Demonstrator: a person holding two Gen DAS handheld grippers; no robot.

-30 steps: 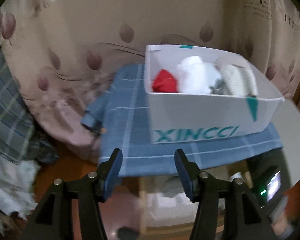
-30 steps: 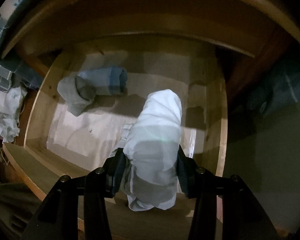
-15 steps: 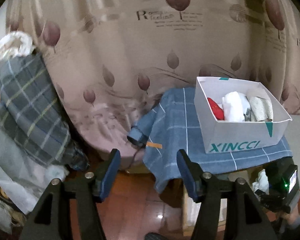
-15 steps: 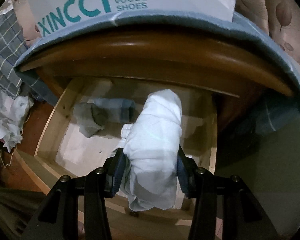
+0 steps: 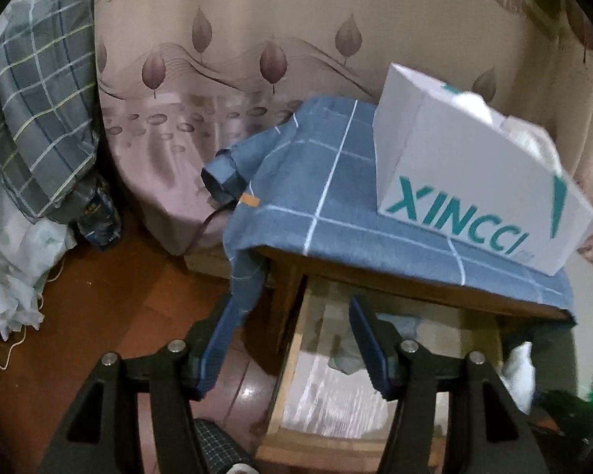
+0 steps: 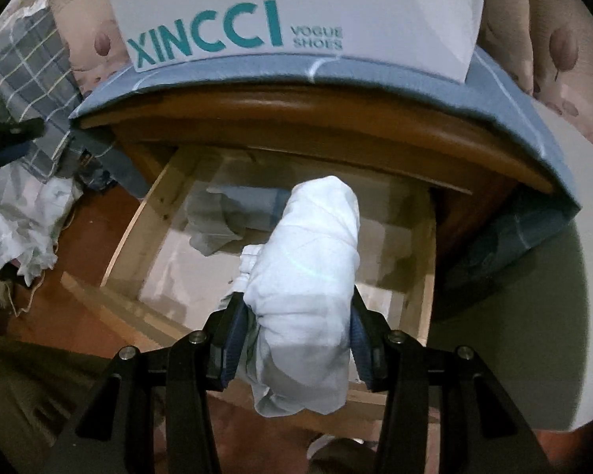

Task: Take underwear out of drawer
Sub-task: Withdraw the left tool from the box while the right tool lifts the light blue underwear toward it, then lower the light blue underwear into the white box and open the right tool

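Lifted from drawer [image 6: 425, 237], white underwear [image 6: 308, 288] fills right gripper [image 6: 296, 339].

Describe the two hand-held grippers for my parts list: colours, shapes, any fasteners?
Both look alike. The left hand-held gripper and the right hand-held gripper have black angular frames with open cut-outs and round silver screw heads at the joints. Each has two flat fingers lined with blue ribbed pads. No cables or markings show.
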